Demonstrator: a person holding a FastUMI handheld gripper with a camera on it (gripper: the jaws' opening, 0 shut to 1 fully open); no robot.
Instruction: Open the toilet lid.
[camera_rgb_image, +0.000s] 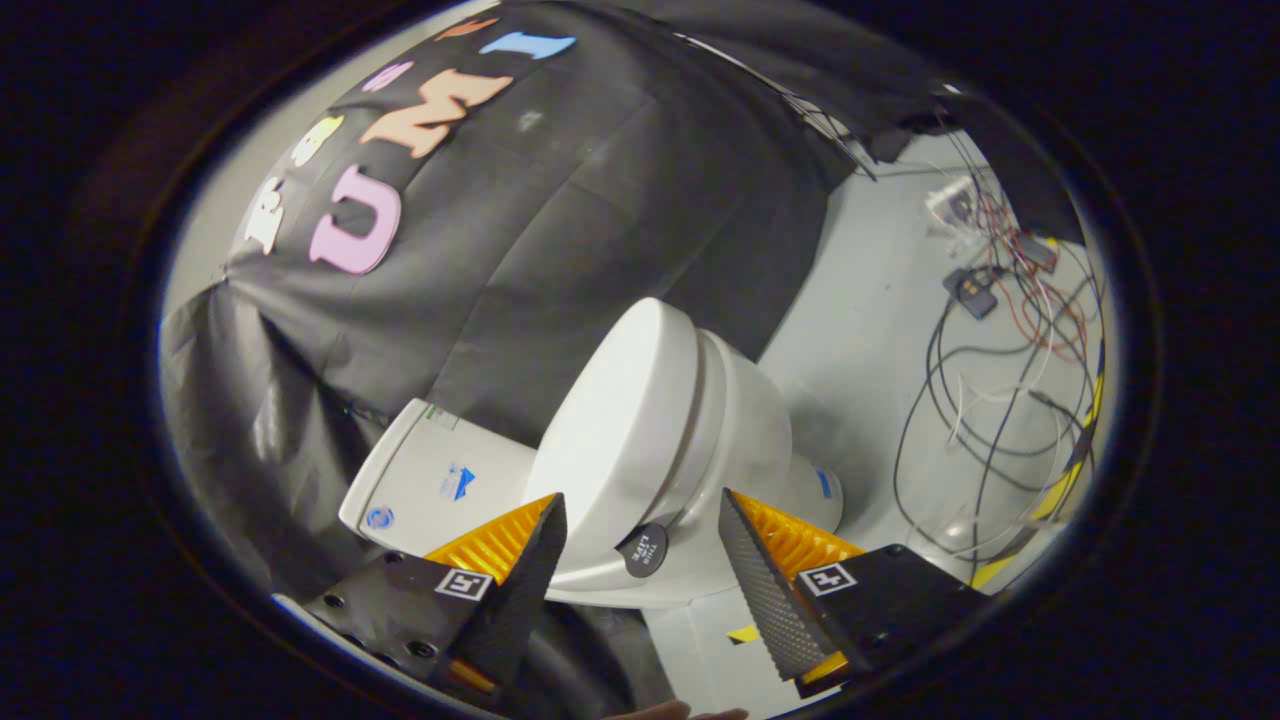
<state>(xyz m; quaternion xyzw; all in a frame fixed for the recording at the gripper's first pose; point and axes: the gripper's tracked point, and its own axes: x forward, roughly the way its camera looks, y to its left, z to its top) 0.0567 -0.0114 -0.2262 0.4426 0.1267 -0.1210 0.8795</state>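
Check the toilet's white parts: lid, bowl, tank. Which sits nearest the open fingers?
The lid. Its edge, with the round black tab, lies just ahead, between the open gripper fingers. The bowl sits behind the lid; the tank lies off beyond one finger.

White toilet lid (625, 430) closed on bowl, tilted in view, just ahead of fingers.

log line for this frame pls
stage: approach | gripper: open, holding nothing | toilet lid: closed, just ahead of fingers | contact: none
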